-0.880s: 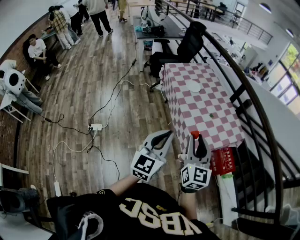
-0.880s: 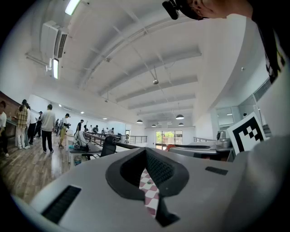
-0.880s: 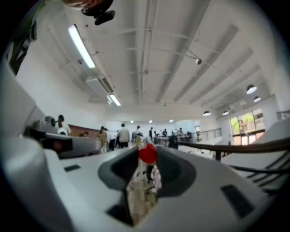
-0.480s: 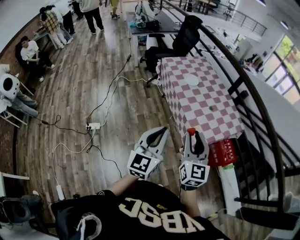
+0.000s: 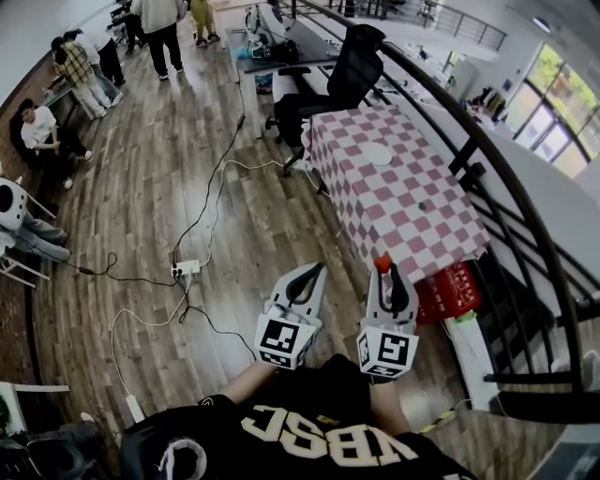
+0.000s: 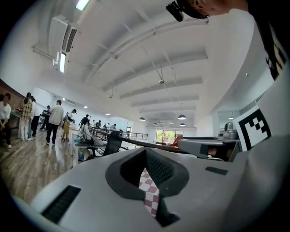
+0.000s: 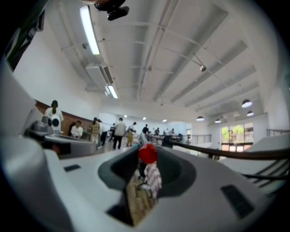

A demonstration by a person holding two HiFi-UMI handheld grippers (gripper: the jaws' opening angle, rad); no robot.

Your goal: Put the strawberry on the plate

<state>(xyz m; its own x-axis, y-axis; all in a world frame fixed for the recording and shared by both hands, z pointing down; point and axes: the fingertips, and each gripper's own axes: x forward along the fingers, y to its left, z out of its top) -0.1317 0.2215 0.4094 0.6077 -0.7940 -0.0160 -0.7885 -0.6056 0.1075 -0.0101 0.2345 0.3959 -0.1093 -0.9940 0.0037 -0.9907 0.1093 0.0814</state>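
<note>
Small red strawberry [image 5: 382,264] between the jaws' tips, well apart from round white plate [image 5: 379,155] on checkered table [image 5: 412,216].

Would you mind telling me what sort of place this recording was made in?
Likely an open-plan office or lab: an office chair, people standing in groups, and a power strip on the wooden floor.

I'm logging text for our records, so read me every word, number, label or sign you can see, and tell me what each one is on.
"VBSC": large pale letters on the person's black shirt, as they look in the head view.
Marker cubes: black-and-white square patterns only, no letters or numbers.
Red crate beside the checkered table: any print is too small to read.
Both gripper views: no readable text.
</note>
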